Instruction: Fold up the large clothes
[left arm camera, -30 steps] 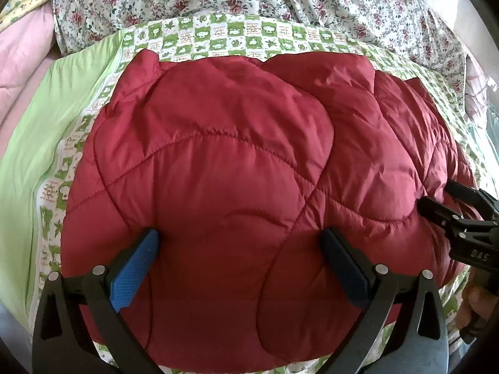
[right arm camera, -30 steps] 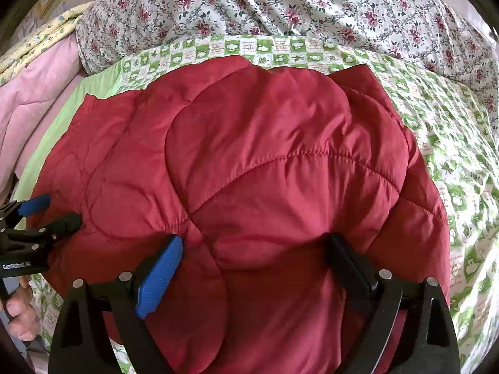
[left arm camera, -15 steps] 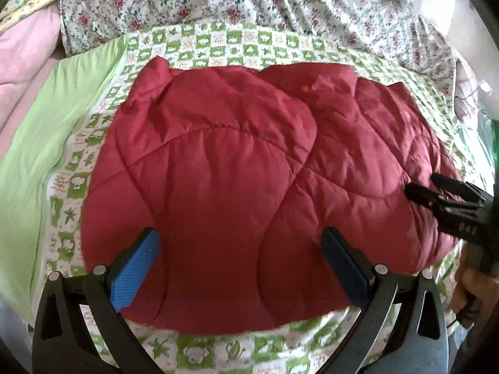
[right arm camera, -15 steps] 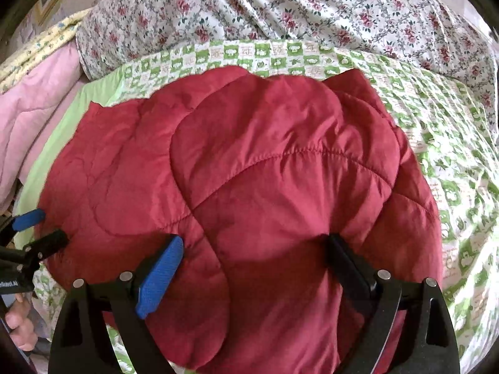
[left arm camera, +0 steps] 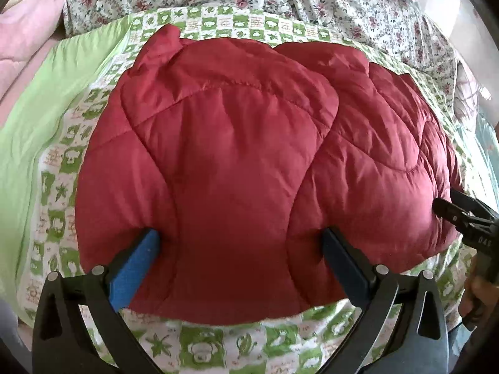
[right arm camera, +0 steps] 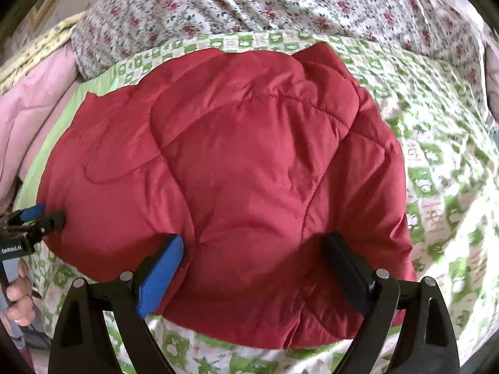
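Here, my left gripper (left arm camera: 240, 246) and right gripper (right arm camera: 255, 249) both hover spread wide over the red quilted jacket (left arm camera: 249, 155). It lies bunched on the green-checked sheet (left arm camera: 59, 187).

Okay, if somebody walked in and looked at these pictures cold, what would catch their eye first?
First, the big red quilted jacket, folded into a puffy bundle in the middle of the green-and-white patterned sheet. Next, the two grippers at its near edge: the left gripper and the right gripper, both wide open with the padding bulging between their fingers. Behind it lies a rose-print floral blanket.
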